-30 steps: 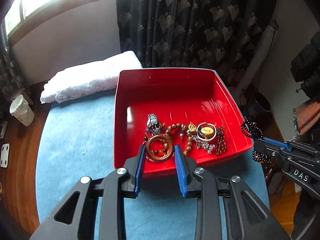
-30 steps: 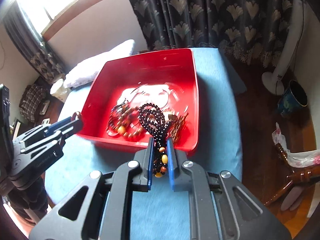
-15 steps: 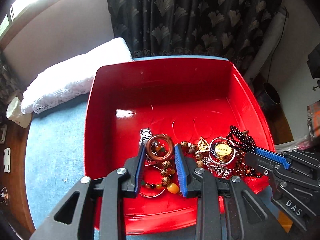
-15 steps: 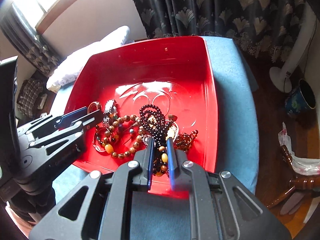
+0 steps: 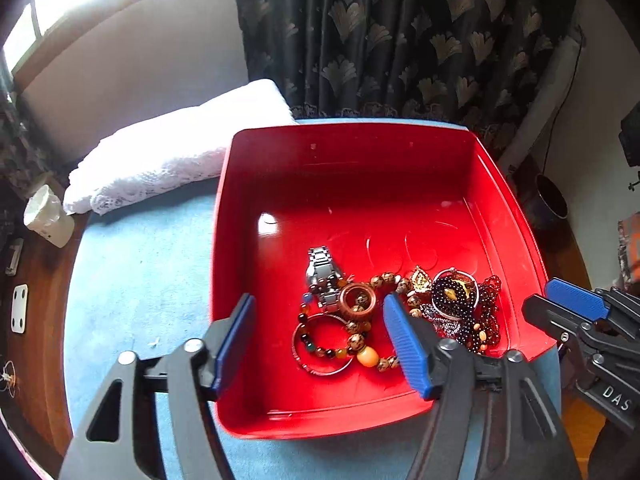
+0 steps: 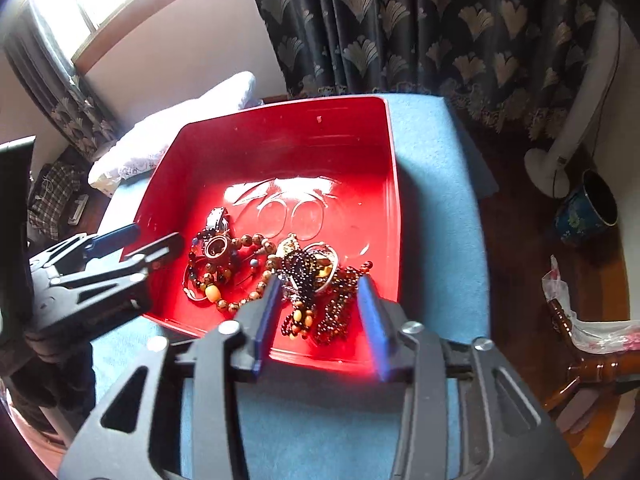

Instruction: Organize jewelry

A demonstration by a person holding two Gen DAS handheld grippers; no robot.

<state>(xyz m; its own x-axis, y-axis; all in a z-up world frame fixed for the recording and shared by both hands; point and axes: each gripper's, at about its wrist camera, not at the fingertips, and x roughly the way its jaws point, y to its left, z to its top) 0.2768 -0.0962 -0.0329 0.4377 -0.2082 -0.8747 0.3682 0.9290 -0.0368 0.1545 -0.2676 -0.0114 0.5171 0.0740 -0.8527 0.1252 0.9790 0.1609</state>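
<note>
A red tray [image 5: 360,168] [image 6: 392,184] sits on the blue cloth and holds a pile of jewelry. The brown wooden ring [image 5: 357,303] [image 6: 216,247] lies on a silver watch [image 5: 323,270] and bead bracelets. The black bead necklace [image 5: 454,300] [image 6: 300,270] lies on the pile at the right. My left gripper [image 5: 320,322] is open and empty above the tray's near side, its jaws either side of the ring. My right gripper [image 6: 318,292] is open and empty just above the black necklace. Each gripper shows in the other's view [image 5: 576,308] [image 6: 132,240].
A folded white lace cloth [image 5: 168,156] lies at the back left of the blue-covered table [image 5: 132,272]. Dark patterned curtains [image 5: 400,32] hang behind. A white fan stand [image 6: 560,160] and a blue pot [image 6: 588,208] stand on the floor at the right.
Both grippers opened. The left one let go of the wooden ring and the right one let go of the black bead necklace; both now lie in the tray. The grippers pulled back slightly.
</note>
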